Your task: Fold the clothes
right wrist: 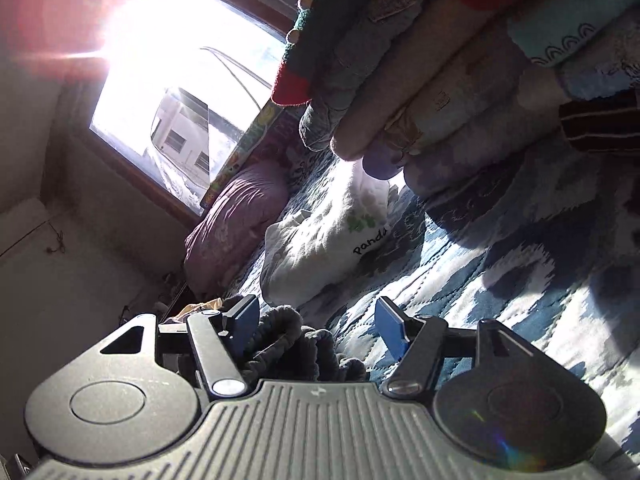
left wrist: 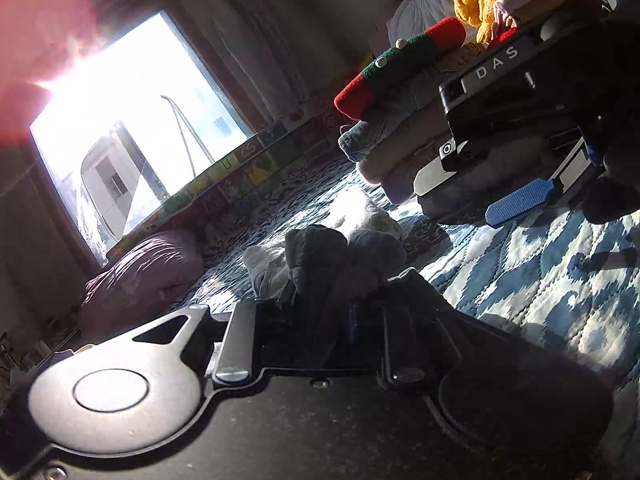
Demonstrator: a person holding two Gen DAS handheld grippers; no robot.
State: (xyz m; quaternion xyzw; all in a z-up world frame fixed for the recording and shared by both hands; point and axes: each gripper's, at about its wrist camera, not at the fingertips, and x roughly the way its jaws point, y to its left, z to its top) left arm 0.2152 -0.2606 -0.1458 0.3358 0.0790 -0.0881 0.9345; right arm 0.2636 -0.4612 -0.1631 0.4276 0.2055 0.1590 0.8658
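Cloth first: where is the grey garment (left wrist: 320, 256)?
On the bed, bunched at 12 o'clock of the left gripper (left wrist: 348, 312). Its fingers are drawn together on a fold of it, mostly buried in the dark fabric.
And the right gripper (right wrist: 316, 320)?
Its fingers (right wrist: 245, 326) are spread wide and clamp nothing. The grey garment lies heaped between them, against the 9 o'clock one; the 3 o'clock one stands free over the quilt (right wrist: 480, 300).
What hems them in?
The stack (right wrist: 440, 80) of folded clothes at 1 o'clock in the right view, its rounded fold edges facing the camera. In the left view the right gripper hangs in front of that stack, at 2 o'clock; I cannot tell whether they touch.
Anything straight ahead?
A white garment (right wrist: 332, 240) printed "panda", crumpled just beyond the grey one, with its far end near the foot of the stack.
And the far edge?
A coloured board (left wrist: 224, 172) runs along under the window (left wrist: 132, 120), from 10 to 12 o'clock. A purple pillow (left wrist: 140, 272) lies against it at 9 to 10 o'clock.
Open room, then?
Bare quilt at 3 o'clock in both views.
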